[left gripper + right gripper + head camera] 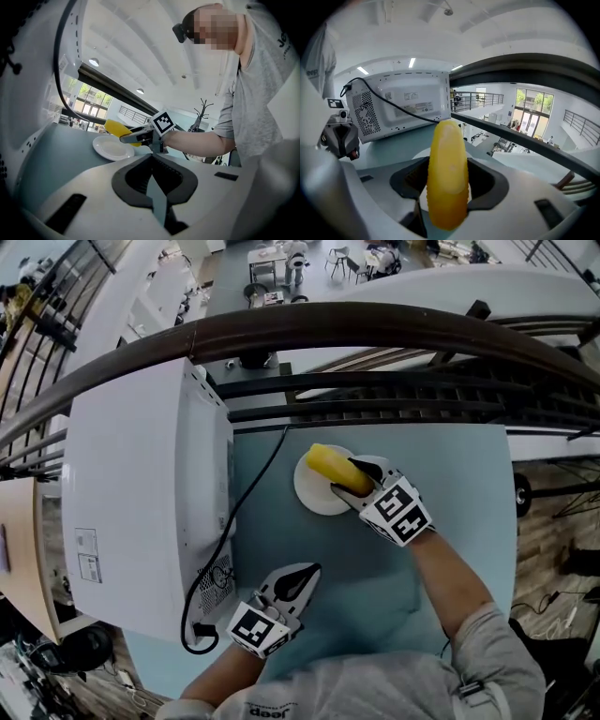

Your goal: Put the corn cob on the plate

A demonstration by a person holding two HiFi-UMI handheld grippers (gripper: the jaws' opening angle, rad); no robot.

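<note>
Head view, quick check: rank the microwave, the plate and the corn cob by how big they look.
1. microwave, by far the largest.
2. plate, by area.
3. corn cob: about as long as the plate is wide, but held above it and nearer the camera, so the order of these two is unsure.

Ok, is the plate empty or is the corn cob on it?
Empty. The right tool holds the corn cob just above the plate; its white surface is bare.

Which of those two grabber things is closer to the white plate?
The right. The right gripper holds the corn cob over the plate. The left gripper is shut with nothing in it, well back toward the person, beside the microwave.
</note>
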